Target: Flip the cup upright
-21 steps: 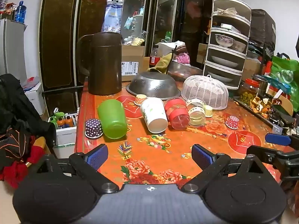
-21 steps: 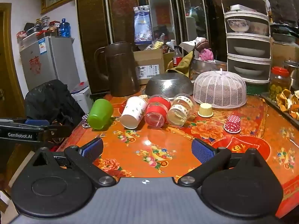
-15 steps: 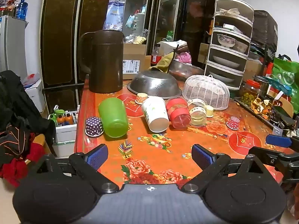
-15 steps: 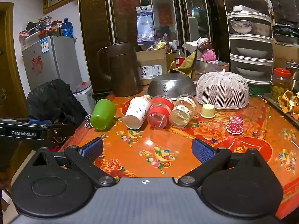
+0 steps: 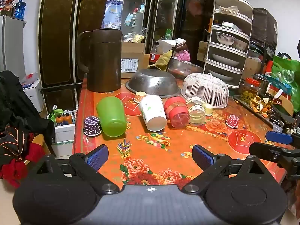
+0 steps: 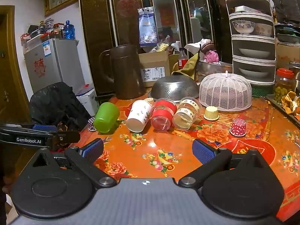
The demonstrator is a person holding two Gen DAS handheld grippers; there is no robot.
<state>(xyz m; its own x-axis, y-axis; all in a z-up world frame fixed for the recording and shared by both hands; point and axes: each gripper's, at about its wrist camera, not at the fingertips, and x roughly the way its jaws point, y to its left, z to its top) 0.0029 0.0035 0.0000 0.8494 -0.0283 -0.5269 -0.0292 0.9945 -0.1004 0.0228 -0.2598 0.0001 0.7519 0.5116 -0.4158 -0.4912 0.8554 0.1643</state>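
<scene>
Several cups lie on their sides in a row on the orange floral table [image 5: 168, 150]: a green plastic cup [image 5: 112, 116] [image 6: 106, 117], a white paper cup [image 5: 152, 115] [image 6: 138, 116], a red-banded glass cup [image 5: 177, 114] [image 6: 163, 115] and a clear glass cup [image 5: 196, 111] [image 6: 186, 114]. My left gripper [image 5: 150, 157] is open and empty above the table's near edge, short of the cups. My right gripper [image 6: 148, 150] is open and empty, also short of the row. Each gripper shows at the edge of the other's view.
Behind the cups stand a brown jug [image 5: 103, 61], an upturned steel colander [image 5: 152, 83] and a white mesh food cover [image 5: 206, 90]. Small upside-down paper cups [image 5: 92, 126] [image 6: 238, 127] sit around. A tiered dish rack [image 5: 228, 37] stands at the back right.
Both grippers have drifted slightly closer to the row of cups and a little higher. The cups have not moved. Both stay open.
</scene>
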